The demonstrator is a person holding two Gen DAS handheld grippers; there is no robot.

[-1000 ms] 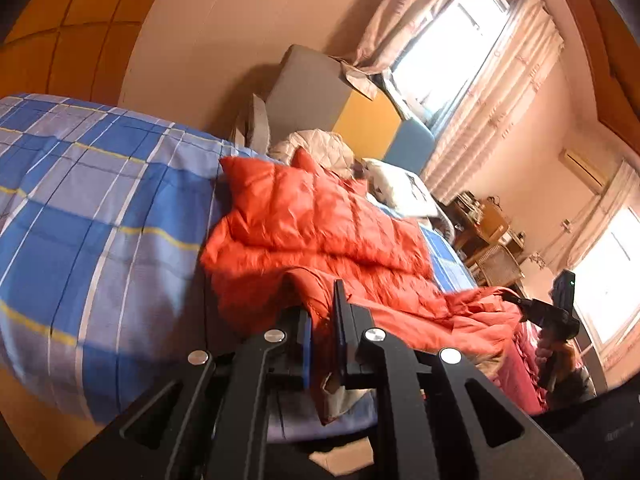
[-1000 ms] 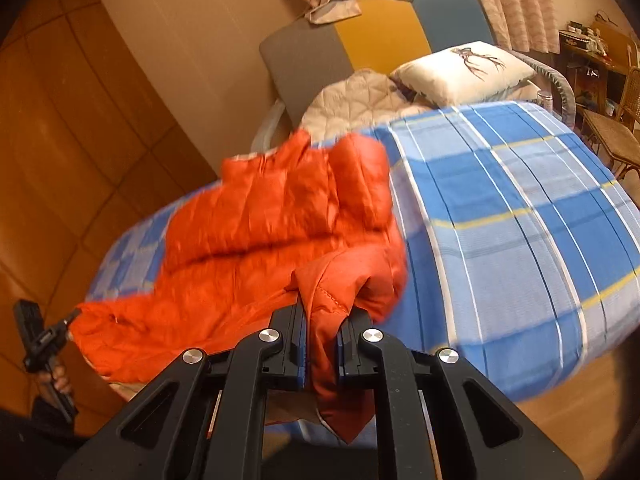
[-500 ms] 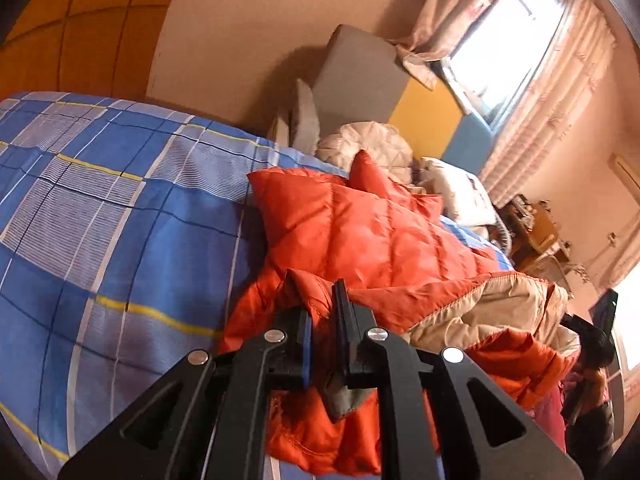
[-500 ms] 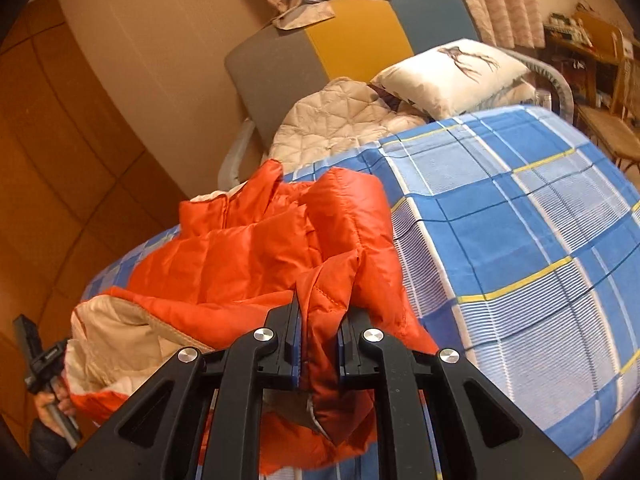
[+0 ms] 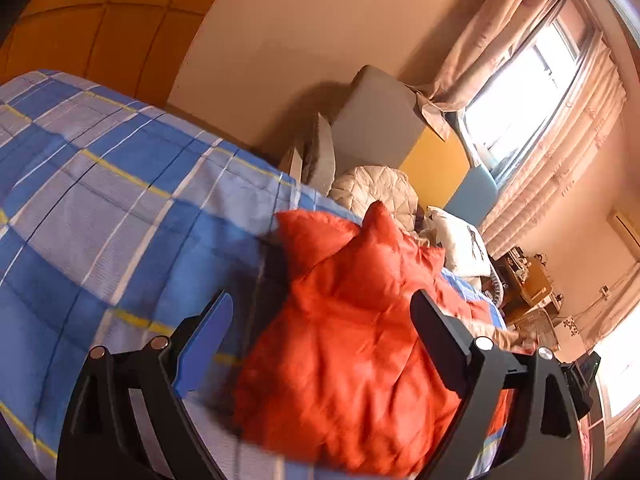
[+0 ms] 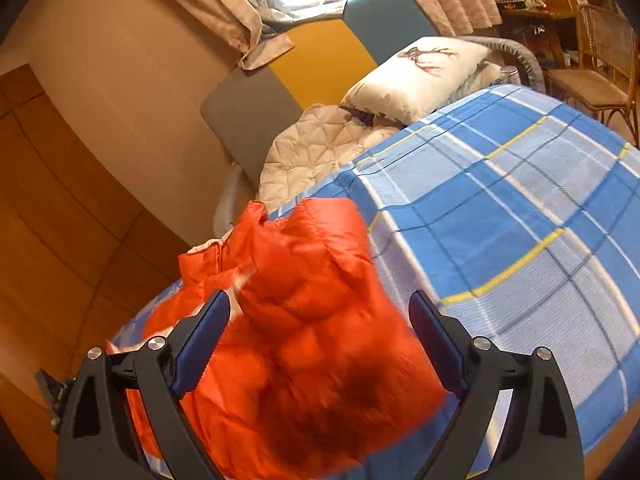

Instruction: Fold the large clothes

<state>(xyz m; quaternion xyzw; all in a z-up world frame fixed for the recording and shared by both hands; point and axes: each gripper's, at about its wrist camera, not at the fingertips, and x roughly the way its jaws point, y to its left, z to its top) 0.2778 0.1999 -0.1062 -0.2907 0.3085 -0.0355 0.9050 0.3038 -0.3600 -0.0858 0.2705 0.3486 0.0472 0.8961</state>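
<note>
Both sets of fingers are opening, left gripper (image 5: 320,320) and right gripper (image 6: 318,318) dropping the folded orange jacket (image 5: 360,340) between them onto the bed (image 5: 100,208); next I regrip an edge, I reckon.

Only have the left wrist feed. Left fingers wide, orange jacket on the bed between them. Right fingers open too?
Observer: Yes. The right gripper has its jaws opening; the orange jacket lies between the fingers, and the pads are not pressing it.
Operator: What's on the bed on that side?
Observer: Only bare plaid sheet shows beside the jacket, out to the bed's edge.
Operator: Anything past that edge?
Observer: A wicker chair stands off the bed's far corner, apart from the sheet.
</note>
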